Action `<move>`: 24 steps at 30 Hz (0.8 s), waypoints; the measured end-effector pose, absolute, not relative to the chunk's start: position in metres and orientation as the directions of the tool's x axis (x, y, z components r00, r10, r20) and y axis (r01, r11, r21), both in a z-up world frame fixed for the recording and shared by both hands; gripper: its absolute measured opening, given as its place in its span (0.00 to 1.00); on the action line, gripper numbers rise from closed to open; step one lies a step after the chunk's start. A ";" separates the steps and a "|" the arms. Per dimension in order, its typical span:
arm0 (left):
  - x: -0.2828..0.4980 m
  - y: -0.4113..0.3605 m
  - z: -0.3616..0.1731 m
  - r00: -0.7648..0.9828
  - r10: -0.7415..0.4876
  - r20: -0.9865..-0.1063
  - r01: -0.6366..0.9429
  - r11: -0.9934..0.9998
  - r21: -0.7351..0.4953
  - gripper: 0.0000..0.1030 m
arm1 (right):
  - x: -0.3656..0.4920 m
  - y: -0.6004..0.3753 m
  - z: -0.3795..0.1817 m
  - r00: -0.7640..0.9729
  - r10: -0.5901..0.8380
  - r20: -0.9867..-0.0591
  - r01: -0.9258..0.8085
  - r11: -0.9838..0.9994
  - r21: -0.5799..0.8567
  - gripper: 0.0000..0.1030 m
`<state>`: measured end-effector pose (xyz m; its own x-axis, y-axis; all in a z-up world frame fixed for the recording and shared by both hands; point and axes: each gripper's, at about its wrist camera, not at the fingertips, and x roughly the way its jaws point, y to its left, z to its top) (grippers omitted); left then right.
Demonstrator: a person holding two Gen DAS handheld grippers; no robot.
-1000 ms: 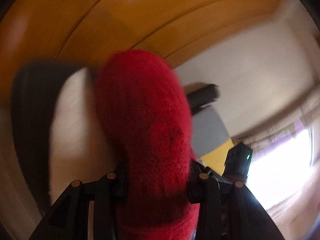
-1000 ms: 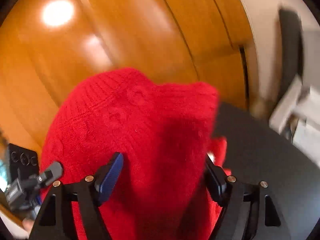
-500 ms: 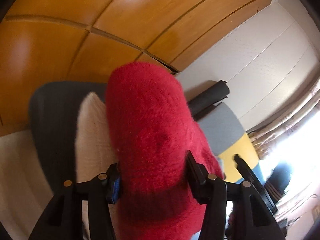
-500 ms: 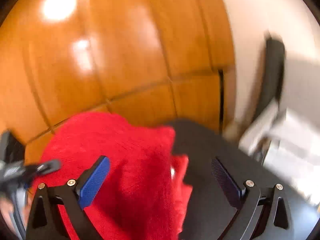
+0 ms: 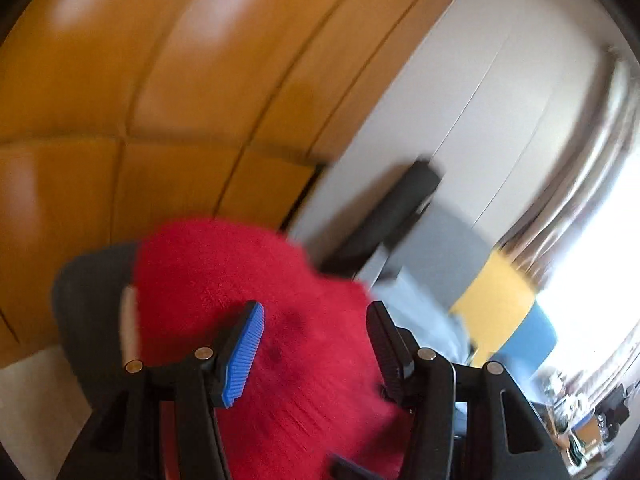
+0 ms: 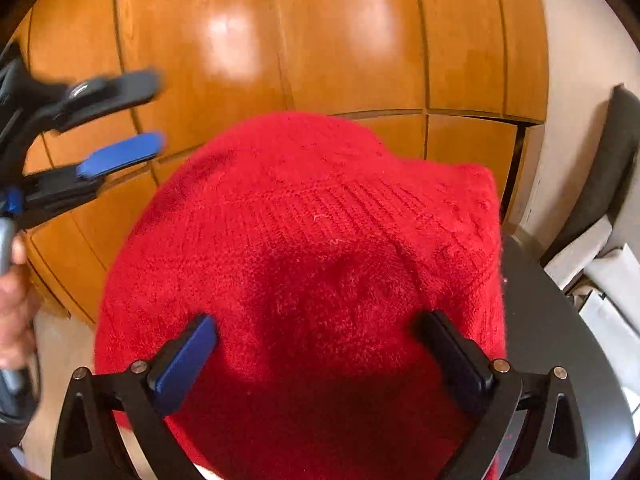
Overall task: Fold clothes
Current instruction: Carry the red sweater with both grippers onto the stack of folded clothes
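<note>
Lying bunched on a dark round table (image 6: pixel 560 360), near its far edge against the orange wood panelling (image 6: pixel 320 40): one red knit sweater (image 6: pixel 312 248), fuzzy, with a ribbed band running across its upper part.

Right tongs (image 6: pixel 320 352): released, jaws spread to their widest. The sweater mounds up between and beyond the pads; the blue pad (image 6: pixel 184 364) and the black pad sit at its flanks without visibly pinching it.

Left tongs (image 5: pixel 316 344): released, jaws apart, red knit showing between them and below; the view is motion-blurred, so contact with either pad cannot be told. In the right wrist view the same left tongs (image 6: pixel 120 120) appear well clear at the sweater's left, held by a hand (image 6: pixel 12 300).

Key relation: the sweater lies directly ahead of and under the right tongs, so the right hand is judged the nearer. Its long axis appears to run left to right across the table, the ribbed edge towards the panelling; which end is collar or hem cannot be told.

Beyond: a black chair back (image 6: pixel 612 160) at right, curtains (image 5: pixel 580 140) and a bright window.
</note>
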<state>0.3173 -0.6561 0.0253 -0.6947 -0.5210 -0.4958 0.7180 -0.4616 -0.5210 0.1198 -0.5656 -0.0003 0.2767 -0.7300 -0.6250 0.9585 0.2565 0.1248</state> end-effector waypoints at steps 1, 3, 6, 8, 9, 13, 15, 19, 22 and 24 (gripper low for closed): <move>0.291 -0.678 0.011 -0.680 -0.491 -0.545 0.733 -0.467 -0.494 0.48 | 0.116 -0.569 -0.005 0.277 -0.728 -0.627 0.959 0.248 0.136 1.00; 0.275 -0.701 -0.016 -0.612 -0.521 -0.595 0.786 -0.481 -0.388 0.32 | 0.104 -0.577 -0.014 0.258 -0.729 -0.634 0.966 0.218 0.142 1.00; 0.272 -0.697 -0.024 -0.633 -0.546 -0.549 0.769 -0.525 -0.365 0.31 | 0.084 -0.588 -0.043 0.226 -0.727 -0.649 0.973 0.143 0.179 1.00; 0.277 -0.690 -0.027 -0.632 -0.559 -0.537 0.768 -0.544 -0.338 0.31 | 0.083 -0.581 -0.052 0.214 -0.758 -0.616 0.975 0.128 0.181 1.00; 0.272 -0.695 -0.027 -0.646 -0.542 -0.537 0.757 -0.546 -0.359 0.31 | 0.082 -0.580 -0.054 0.214 -0.766 -0.606 0.975 0.130 0.180 1.00; 0.283 -0.703 -0.004 -0.697 -0.510 -0.505 0.717 -0.522 -0.462 0.37 | 0.078 -0.576 -0.047 0.206 -0.777 -0.594 0.977 0.124 0.176 1.00; 0.279 -0.696 0.012 -0.691 -0.521 -0.501 0.722 -0.529 -0.446 0.43 | 0.074 -0.577 -0.040 0.202 -0.784 -0.587 0.978 0.130 0.162 1.00; 0.283 -0.663 0.035 -0.662 -0.580 -0.474 0.748 -0.544 -0.379 0.62 | 0.078 -0.580 -0.027 0.170 -0.791 -0.588 0.985 0.114 0.132 1.00; 0.299 -0.637 0.054 -0.624 -0.641 -0.447 0.781 -0.509 -0.361 0.63 | 0.101 -0.563 -0.006 0.155 -0.809 -0.566 0.986 0.093 0.138 1.00; 0.305 -0.623 0.062 -0.573 -0.681 -0.456 0.820 -0.471 -0.325 0.63 | 0.112 -0.540 0.006 0.124 -0.824 -0.554 0.990 0.069 0.120 1.00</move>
<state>0.3054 -0.6232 0.0625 -0.5725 -0.6814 -0.4560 0.8199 -0.4713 -0.3251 0.1119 -0.5405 0.0057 0.1242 -0.8235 -0.5536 0.9904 0.0685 0.1202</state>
